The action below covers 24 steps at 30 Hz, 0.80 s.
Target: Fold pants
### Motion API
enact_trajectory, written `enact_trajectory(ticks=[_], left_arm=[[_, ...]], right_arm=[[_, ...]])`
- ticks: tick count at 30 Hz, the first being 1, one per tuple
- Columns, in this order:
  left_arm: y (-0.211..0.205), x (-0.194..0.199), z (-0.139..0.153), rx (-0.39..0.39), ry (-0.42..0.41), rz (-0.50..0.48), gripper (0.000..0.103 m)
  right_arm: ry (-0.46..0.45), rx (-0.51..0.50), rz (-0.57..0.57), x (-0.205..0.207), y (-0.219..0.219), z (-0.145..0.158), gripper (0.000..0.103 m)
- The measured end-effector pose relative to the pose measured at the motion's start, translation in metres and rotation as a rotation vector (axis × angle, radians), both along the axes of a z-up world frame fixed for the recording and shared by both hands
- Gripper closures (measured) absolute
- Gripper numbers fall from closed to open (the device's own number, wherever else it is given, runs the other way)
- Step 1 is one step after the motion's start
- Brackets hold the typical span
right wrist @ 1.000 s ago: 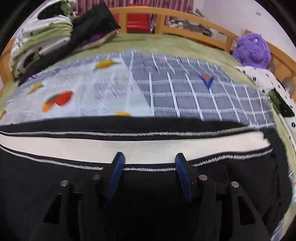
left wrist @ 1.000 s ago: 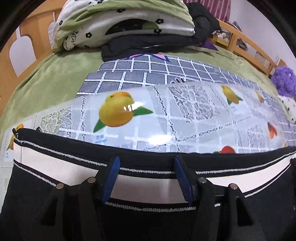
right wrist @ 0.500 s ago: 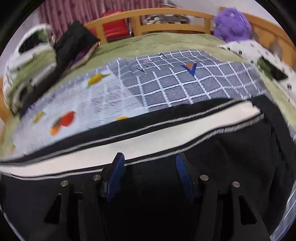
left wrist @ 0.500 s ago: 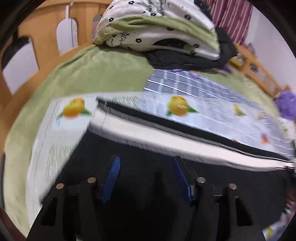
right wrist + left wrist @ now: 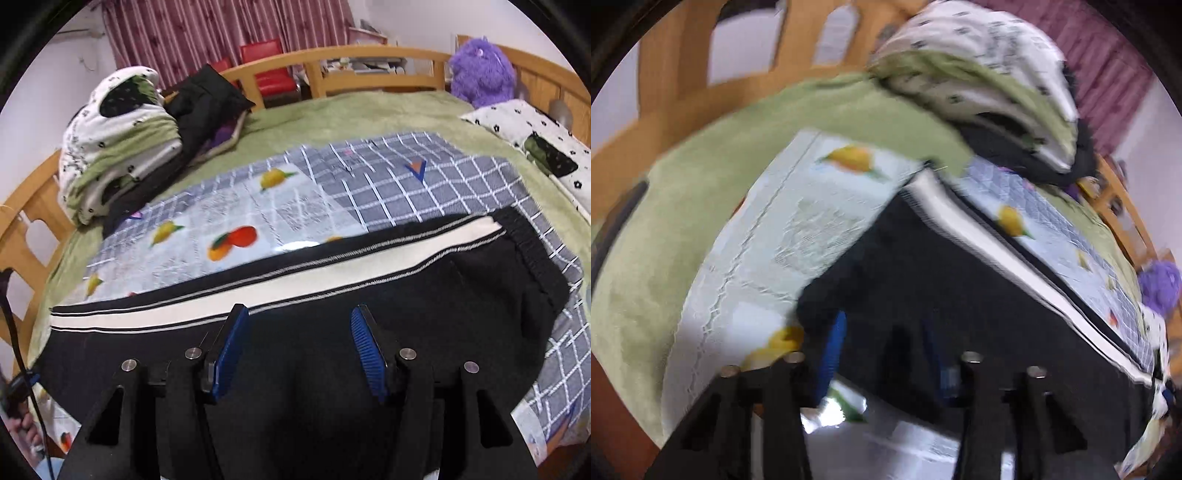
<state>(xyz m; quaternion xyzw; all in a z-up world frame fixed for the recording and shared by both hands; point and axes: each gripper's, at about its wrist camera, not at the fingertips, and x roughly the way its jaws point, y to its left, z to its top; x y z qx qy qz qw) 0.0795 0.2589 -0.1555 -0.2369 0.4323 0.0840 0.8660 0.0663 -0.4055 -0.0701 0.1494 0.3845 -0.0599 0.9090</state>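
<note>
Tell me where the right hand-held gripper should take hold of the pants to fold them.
Probably the gathered waistband at the right end, near its front corner, coming in from the near edge with the right hand-held gripper tilted down. The pants lie flat, so only that thick edge offers a lip to pinch.

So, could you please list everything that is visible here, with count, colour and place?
pants: one, black with white side stripe, flat on the cloths
fruit-print sheet: one, clear, under the pants
checked cloth: one, grey and white, mid-bed
blanket: one, green, covers bed
folded bedding: one pile, white and green, far left
plush toy: one, purple, far right
left gripper: black with blue pads, at the pants' end, jaws just closing
right gripper: same colours, open above pants
</note>
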Motion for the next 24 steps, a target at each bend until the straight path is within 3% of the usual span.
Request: enact_trajectory(ticks=[2,7,9,13,16,19,20,21,24], left_arm=[[0.006,-0.003,-0.003,-0.015,0.003,0.004,0.082],[0.005,-0.025,0.005,-0.02,-0.006,-0.037,0.082],[0.007,-0.03,0.0,-0.036,0.009,-0.034,0.074],[0.02,-0.036,-0.014,-0.092,-0.017,-0.012,0.073],[0.029,-0.018,-0.019,-0.079,-0.042,0.011,0.073],[0.035,0.0,-0.024,-0.116,-0.058,0.051,0.073],[0.035,0.003,-0.024,-0.12,-0.058,0.061,0.074],[0.034,0.005,-0.022,-0.099,-0.059,0.061,0.086],[0.033,-0.004,0.002,-0.044,-0.134,0.016,0.089]], right_arm=[[0.001,-0.032,0.003,-0.008,0.006,0.013,0.045],[-0.021,-0.107,0.006,-0.035,0.024,0.041,0.045],[-0.037,-0.093,0.014,-0.043,0.031,0.046,0.045],[-0.059,-0.056,0.053,-0.05,0.051,0.043,0.045],[-0.03,-0.106,0.092,-0.049,0.063,0.033,0.045],[-0.005,-0.114,0.115,-0.05,0.068,0.023,0.045],[-0.003,-0.117,0.122,-0.052,0.068,0.021,0.045],[-0.006,-0.131,0.128,-0.054,0.069,0.02,0.045],[-0.008,-0.17,0.135,-0.058,0.07,0.017,0.045]])
